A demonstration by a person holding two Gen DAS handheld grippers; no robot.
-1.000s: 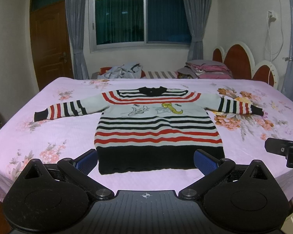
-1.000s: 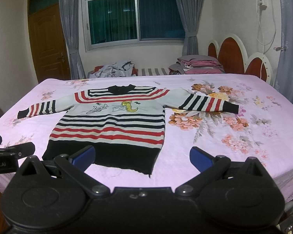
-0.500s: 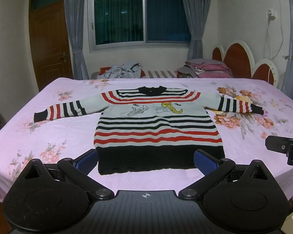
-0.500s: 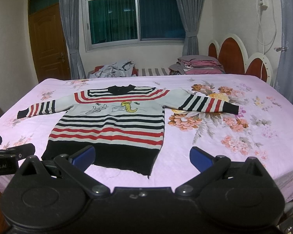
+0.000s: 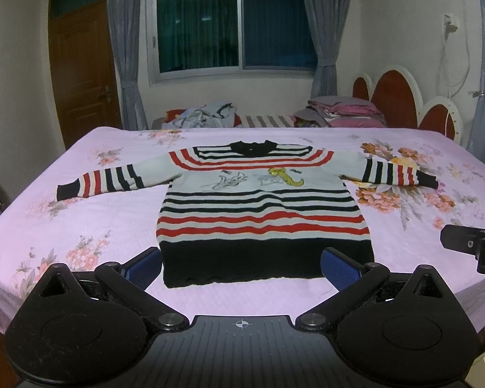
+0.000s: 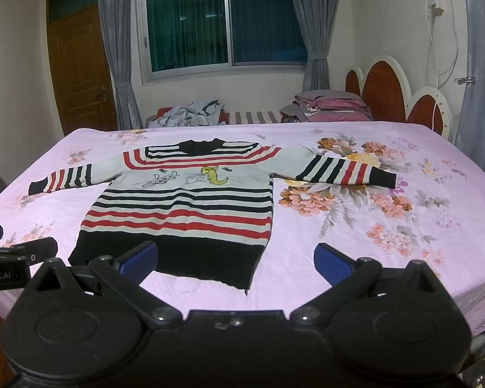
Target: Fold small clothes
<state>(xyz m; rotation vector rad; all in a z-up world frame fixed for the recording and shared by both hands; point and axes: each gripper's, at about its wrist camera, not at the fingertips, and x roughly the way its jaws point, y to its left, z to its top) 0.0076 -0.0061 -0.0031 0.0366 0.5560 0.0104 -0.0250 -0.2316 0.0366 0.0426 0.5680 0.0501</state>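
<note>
A small knitted sweater with red, black and white stripes (image 5: 262,207) lies flat, face up, on the bed with the pink floral sheet (image 5: 80,226), both sleeves spread sideways and its black hem nearest me. My left gripper (image 5: 241,266) hangs just short of that hem, blue-padded fingers wide apart, touching nothing. My right gripper (image 6: 236,260) hovers off the sweater's hem corner, its 2 fingers likewise spread and holding nothing. Beyond the sweater's collar, past the far edge of the bed, sit a loose grey pile of clothes (image 6: 190,114) and a folded pink and grey stack (image 6: 329,106).
</note>
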